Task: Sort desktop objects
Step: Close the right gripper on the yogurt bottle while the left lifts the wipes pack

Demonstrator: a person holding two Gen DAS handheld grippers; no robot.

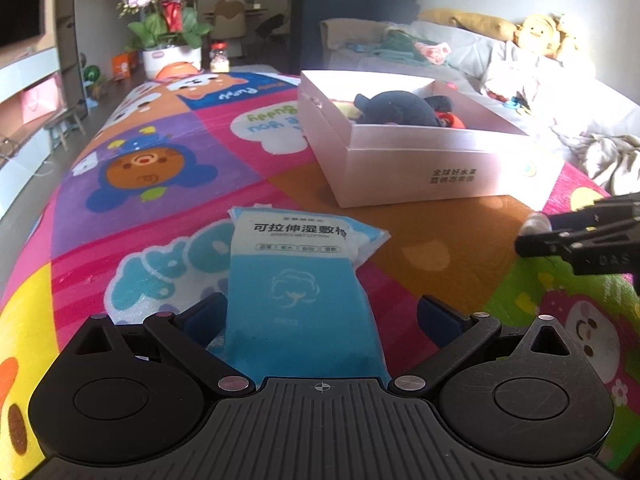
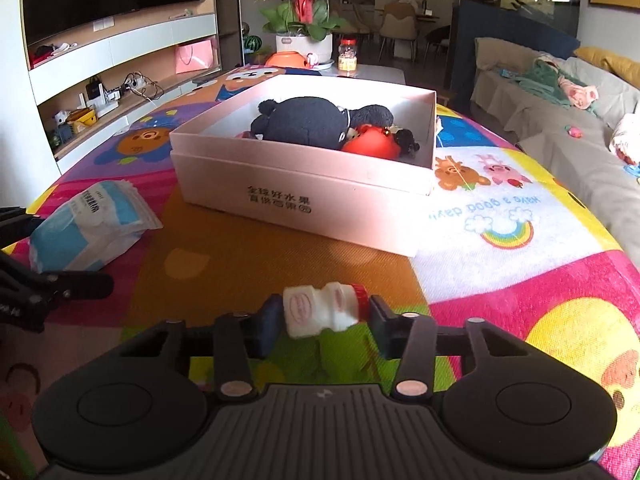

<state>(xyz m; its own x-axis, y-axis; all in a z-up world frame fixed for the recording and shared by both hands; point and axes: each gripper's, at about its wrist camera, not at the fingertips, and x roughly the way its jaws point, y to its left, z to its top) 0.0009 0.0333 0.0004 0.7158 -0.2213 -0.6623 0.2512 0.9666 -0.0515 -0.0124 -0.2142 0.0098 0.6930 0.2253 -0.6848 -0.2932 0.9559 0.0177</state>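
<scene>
On the worktop (image 2: 224,264), a small bottle (image 2: 320,310) is pinched endwise by the right tongs (image 2: 322,320) and could be squeezed out; the left tongs (image 1: 320,312) are spread wide around a wipes pack (image 1: 300,280), ungripped.

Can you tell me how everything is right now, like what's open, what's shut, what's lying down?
pink box: lid off, toys inside.
black plush toy: lying in the box.
small bottle: on its side, red cap on, pressed between the right gripper pads.
wipes pack: lying flat, sealed, between open pads.
left gripper: open around the pack.
right gripper: shut on the bottle.
</scene>
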